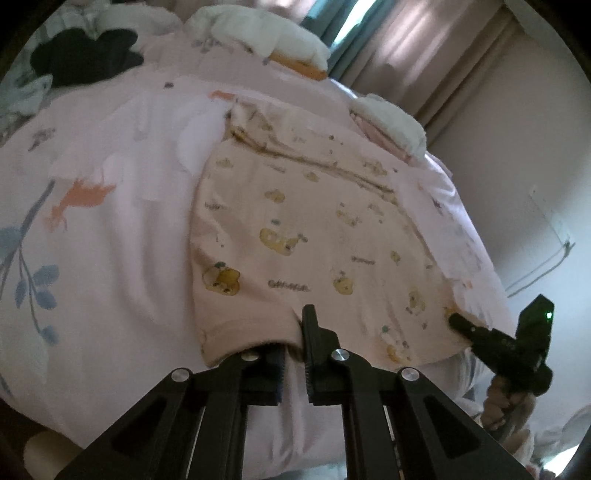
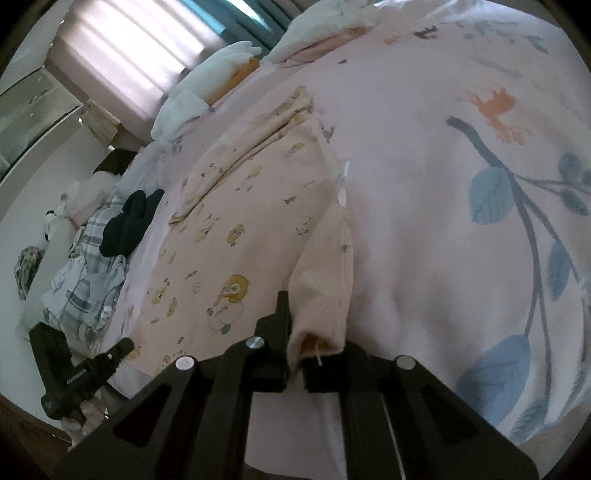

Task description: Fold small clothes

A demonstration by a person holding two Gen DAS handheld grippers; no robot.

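A small cream garment (image 1: 303, 236) printed with yellow animals lies spread on a pink bed cover (image 1: 110, 229). My left gripper (image 1: 295, 336) is shut on its near edge, the cloth draped over the left finger. My right gripper (image 2: 295, 343) is shut on a folded sleeve or corner of the same garment (image 2: 236, 221). The right gripper also shows in the left wrist view (image 1: 491, 336), touching the garment's near right corner. The left gripper shows in the right wrist view (image 2: 88, 369) at the garment's near left edge.
A black garment (image 1: 88, 55) and plaid clothes (image 2: 88, 273) lie on the bed beyond. White pillows (image 1: 258, 29) sit at the far end, with curtains (image 1: 406, 44) behind. A wall (image 1: 535, 184) runs along the bed's side.
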